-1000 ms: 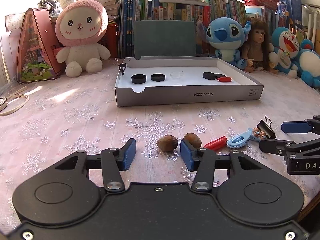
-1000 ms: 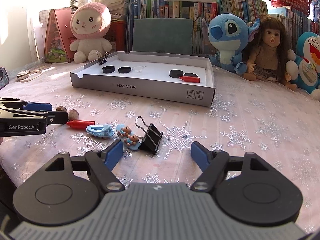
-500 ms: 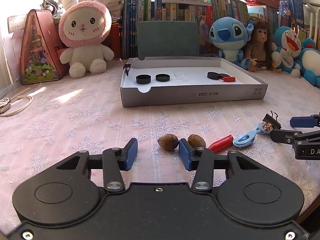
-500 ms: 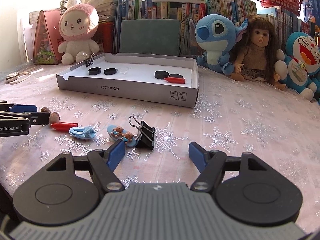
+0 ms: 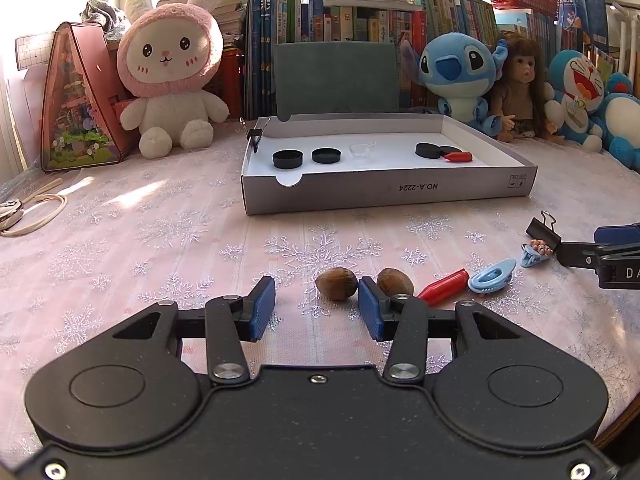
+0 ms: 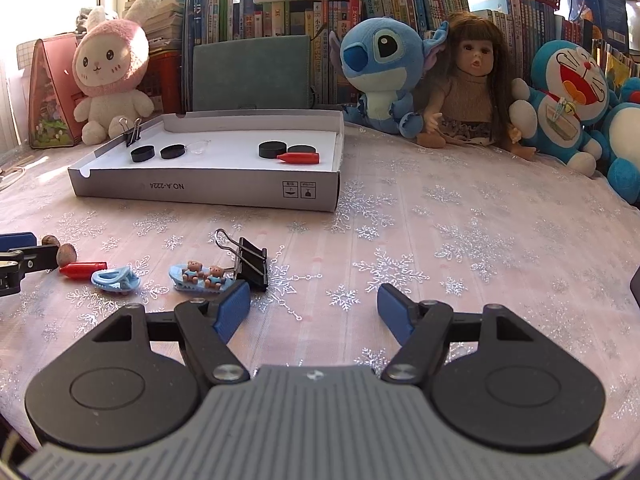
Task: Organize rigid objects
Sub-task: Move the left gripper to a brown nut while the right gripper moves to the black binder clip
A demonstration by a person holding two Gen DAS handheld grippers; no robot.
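Note:
My left gripper (image 5: 316, 307) is open and empty, low over the table. A brown nut (image 5: 336, 284) lies just ahead between its fingers; a second nut (image 5: 395, 282) sits right of the right finger. Further right lie a red cap (image 5: 444, 287), a blue clip (image 5: 491, 277), a bear clip (image 5: 534, 251) and a black binder clip (image 5: 542, 231). My right gripper (image 6: 314, 310) is open and empty; the black binder clip (image 6: 252, 262) and bear clip (image 6: 200, 278) lie by its left finger. The white box (image 6: 208, 192) holds black lids and a red cap.
Plush toys, a doll (image 6: 468, 92) and books line the back edge. A pink rabbit (image 5: 172, 72) and a triangular toy house (image 5: 76, 100) stand at the back left. A cord (image 5: 36, 212) lies at the far left. A binder clip (image 6: 131, 130) is clipped to the box's left wall.
Both grippers drifted slightly to the right. The objects on the table have not moved. Both stay open.

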